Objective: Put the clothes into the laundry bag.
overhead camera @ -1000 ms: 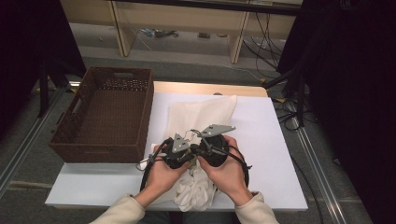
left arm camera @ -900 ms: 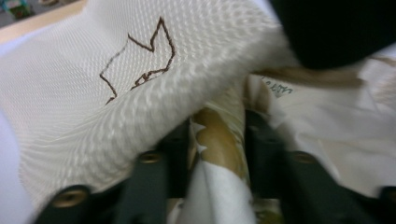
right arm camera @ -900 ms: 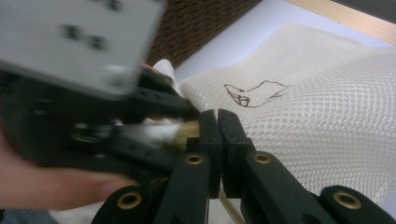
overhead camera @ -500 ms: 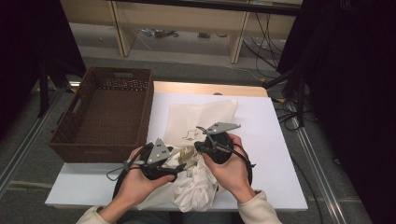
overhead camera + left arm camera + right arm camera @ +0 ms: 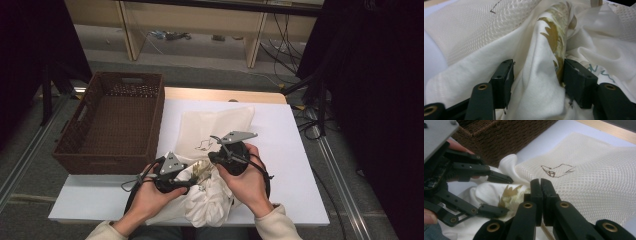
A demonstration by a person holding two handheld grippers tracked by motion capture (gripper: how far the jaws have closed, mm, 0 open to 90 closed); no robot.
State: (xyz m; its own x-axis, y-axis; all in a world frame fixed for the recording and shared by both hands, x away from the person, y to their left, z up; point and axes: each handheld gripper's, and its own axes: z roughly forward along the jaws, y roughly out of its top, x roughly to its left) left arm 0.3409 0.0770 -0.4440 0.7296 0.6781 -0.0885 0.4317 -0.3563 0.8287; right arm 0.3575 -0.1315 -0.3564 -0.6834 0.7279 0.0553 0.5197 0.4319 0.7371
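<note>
A white garment (image 5: pixel 210 205) with a gold print lies bunched at the table's front edge, against the mouth of a cream mesh bag (image 5: pixel 215 125). My left gripper (image 5: pixel 192 175) comes in from the left. In the left gripper view, my left gripper (image 5: pixel 537 75) straddles a raised fold of the garment (image 5: pixel 536 62); its jaws have just been closing and still stand apart. My right gripper (image 5: pixel 540 185) is shut where garment (image 5: pixel 489 192) and bag (image 5: pixel 586 182) meet. A tan strip runs under it; I cannot tell whether it is pinched.
A brown wicker basket (image 5: pixel 107 162) stands on the left of the white table (image 5: pixel 295 165), close to my left hand. The table's edge runs just behind both wrists. Wooden shelving and cables lie on the floor beyond the table.
My left gripper has drawn away leftward from the right gripper, opened its jaws and set them around a fold of the garment. The right gripper has stayed put.
</note>
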